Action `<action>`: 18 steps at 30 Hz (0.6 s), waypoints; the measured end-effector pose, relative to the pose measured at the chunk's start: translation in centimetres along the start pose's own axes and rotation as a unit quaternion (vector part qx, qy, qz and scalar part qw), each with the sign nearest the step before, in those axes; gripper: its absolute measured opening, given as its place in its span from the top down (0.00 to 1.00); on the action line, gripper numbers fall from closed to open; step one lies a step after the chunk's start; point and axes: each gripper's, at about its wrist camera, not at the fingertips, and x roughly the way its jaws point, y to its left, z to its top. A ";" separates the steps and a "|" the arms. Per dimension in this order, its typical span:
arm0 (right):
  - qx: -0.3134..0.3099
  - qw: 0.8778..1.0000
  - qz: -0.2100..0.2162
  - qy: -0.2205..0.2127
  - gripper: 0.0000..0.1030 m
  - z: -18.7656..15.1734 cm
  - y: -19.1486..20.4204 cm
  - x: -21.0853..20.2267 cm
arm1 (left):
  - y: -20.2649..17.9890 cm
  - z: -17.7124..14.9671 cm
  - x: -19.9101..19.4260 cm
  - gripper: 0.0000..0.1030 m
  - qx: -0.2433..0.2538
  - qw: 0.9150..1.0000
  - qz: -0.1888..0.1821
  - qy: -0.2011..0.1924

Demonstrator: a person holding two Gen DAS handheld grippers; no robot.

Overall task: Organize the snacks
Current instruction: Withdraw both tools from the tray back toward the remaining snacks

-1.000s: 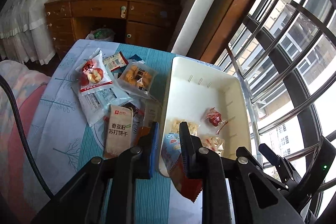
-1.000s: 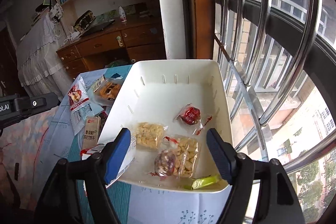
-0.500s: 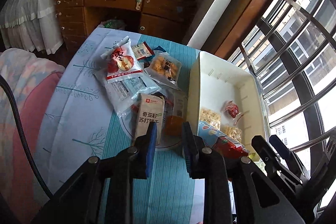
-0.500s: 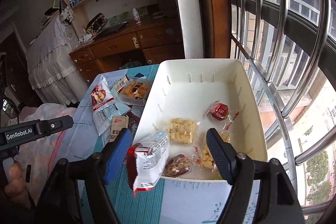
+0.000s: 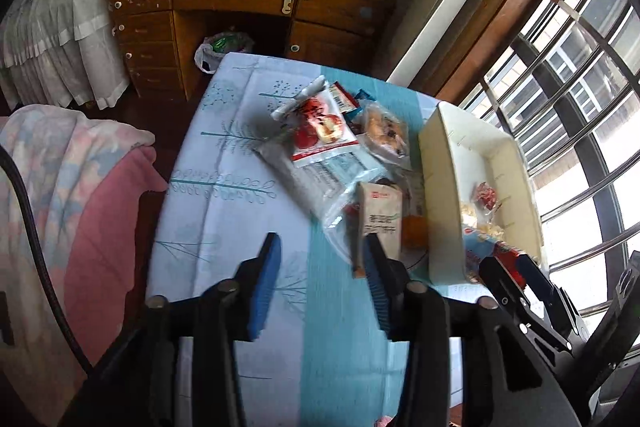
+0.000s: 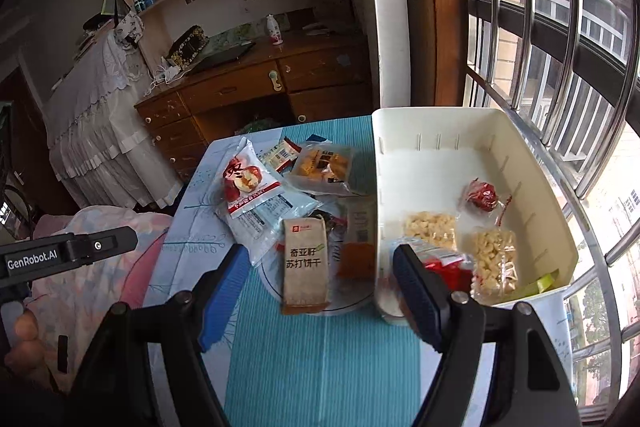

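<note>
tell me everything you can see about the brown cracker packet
The brown cracker packet is a tall, flat, kraft-coloured sachet with a small red logo near its top, dark Chinese lettering on a pale band across the middle, and an orange sealed strip at its near end. It looks unopened. It lies flat on the table, its lower half on a round glass plate, just left of the white bin. A clear wrapper lies along its left edge. Neither gripper touches it.
</note>
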 end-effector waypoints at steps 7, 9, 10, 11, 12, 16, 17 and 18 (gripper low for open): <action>0.021 0.998 -0.049 0.020 0.27 -2.0 3.8 2.2 | 3.2 3.7 1.1 0.31 0.015 0.999 -0.016 0.043; 0.022 0.997 -0.062 0.027 0.27 -2.5 4.7 2.8 | 3.5 5.0 1.8 0.31 0.015 0.998 -0.025 0.058; 0.020 0.997 -0.068 0.032 0.27 -2.7 5.1 3.2 | 3.5 5.7 2.3 0.31 0.017 0.997 -0.026 0.068; 0.017 0.996 -0.074 0.040 0.27 -3.0 5.4 3.5 | 3.4 6.3 2.8 0.31 0.018 0.997 -0.027 0.076; 0.013 0.996 -0.078 0.049 0.27 -3.2 5.7 3.8 | 3.4 6.8 3.3 0.31 0.019 0.996 -0.028 0.082; -0.014 0.993 -0.091 0.073 0.27 -3.9 6.2 5.2 | 2.8 8.6 5.8 0.23 0.007 0.994 -0.037 0.106; -0.020 0.992 -0.094 0.079 0.27 -4.1 6.3 5.7 | 2.6 9.1 6.5 0.23 0.001 0.993 -0.041 0.111; -0.025 0.991 -0.097 0.085 0.27 -4.1 6.3 6.1 | 2.4 9.6 7.2 0.23 -0.005 0.992 -0.046 0.116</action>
